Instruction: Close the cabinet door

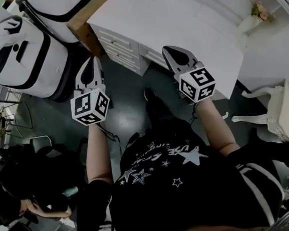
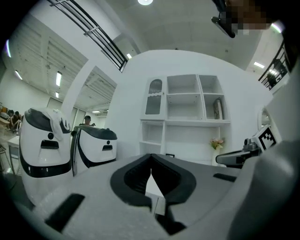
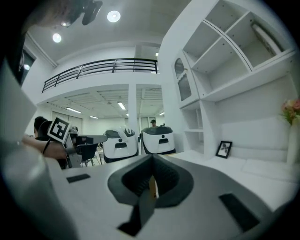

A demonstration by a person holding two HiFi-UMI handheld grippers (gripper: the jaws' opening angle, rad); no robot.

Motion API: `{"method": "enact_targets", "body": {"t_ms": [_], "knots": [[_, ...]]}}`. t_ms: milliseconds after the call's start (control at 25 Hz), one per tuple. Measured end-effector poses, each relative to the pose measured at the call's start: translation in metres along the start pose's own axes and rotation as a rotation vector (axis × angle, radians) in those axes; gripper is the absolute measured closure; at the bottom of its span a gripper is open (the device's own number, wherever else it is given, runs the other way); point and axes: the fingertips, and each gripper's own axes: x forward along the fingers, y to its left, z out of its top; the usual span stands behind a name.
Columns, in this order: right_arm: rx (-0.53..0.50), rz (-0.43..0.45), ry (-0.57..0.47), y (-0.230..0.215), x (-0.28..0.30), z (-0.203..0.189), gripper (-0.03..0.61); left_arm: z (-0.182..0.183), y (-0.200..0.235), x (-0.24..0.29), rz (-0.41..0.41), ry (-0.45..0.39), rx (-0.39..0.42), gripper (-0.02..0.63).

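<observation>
Left gripper, right gripper both pressed together, empty, by desk; cabinet door far ahead, well apart.

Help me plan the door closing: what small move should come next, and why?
Probably raise the left claw toward the arched cabinet door: it and the right claw are shut, empty, before the desk, touching nothing. Whether the door stands ajar is unclear.
</observation>
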Motion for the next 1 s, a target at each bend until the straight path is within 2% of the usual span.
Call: {"method": "enact_targets", "body": {"t_ms": [240,400,560,720,880,1000], "knots": [[-0.002,-0.017,0.047,0.020,-0.059,-0.015,0.574,-0.023,-0.037,-0.062,-0.004,0.047,0.047,0.604],[-0.027,0.020,0.047,0.024,-0.083,-0.015,0.574,-0.032,-0.067,-0.091,0.024,0.058,0.075,0.604],[-0.032,0.079,0.062,0.022,-0.114,-0.027,0.574,-0.047,-0.119,-0.121,0.045,0.079,0.111,0.604],[-0.015,0.126,0.086,0.011,-0.154,-0.040,0.574,-0.067,-0.169,-0.139,0.069,0.120,0.100,0.604],[0.009,0.139,0.089,-0.003,-0.192,-0.054,0.574,-0.084,-0.220,-0.154,0.056,0.151,0.144,0.604],[0.021,0.155,0.097,-0.007,-0.222,-0.064,0.574,-0.100,-0.254,-0.173,0.059,0.179,0.125,0.604]]}}
